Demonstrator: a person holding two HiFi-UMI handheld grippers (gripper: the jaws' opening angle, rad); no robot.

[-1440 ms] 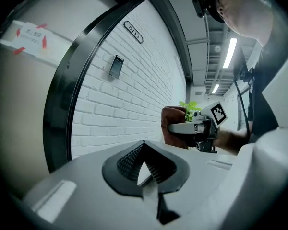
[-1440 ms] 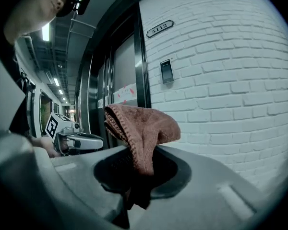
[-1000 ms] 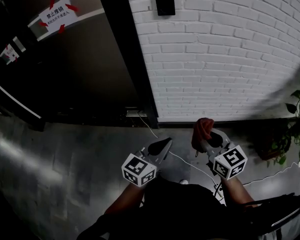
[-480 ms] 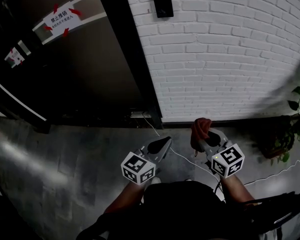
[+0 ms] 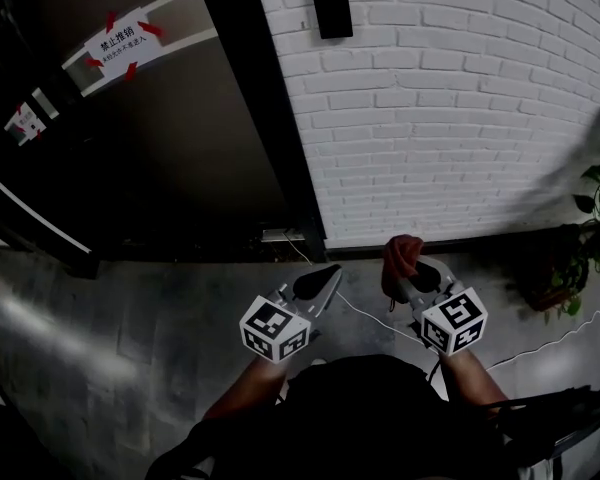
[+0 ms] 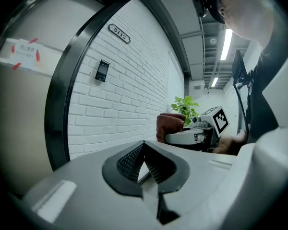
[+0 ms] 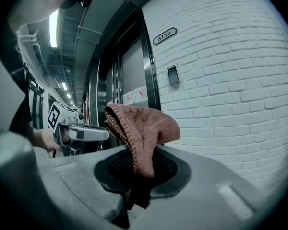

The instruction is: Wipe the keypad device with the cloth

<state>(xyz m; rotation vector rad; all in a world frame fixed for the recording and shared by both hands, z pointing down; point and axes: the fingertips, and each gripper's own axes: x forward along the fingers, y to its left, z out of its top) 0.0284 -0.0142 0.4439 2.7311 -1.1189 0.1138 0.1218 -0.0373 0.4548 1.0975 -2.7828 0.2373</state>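
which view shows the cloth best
The right gripper view. There the reddish-brown cloth fills the middle, folded and clamped between the jaws of the right gripper, its weave visible. The head view shows only a small dark lump above that gripper; the left gripper view shows it side-on and small.

The head view is dim and flat: the white-painted brick wall point(image 5: 460, 118) is its brightest part, crossed at the right by a soft diagonal shadow. The dark door panel point(image 5: 160, 148) is nearly black, and the polished grey floor point(image 5: 90, 338) shows smeared sheen. Both gripper views are brighter, lit by long ceiling strip lights point(image 6: 226, 43), with straight lines bowed and corners black; the brown terry cloth point(image 7: 139, 123) is sharp enough to show its weave.
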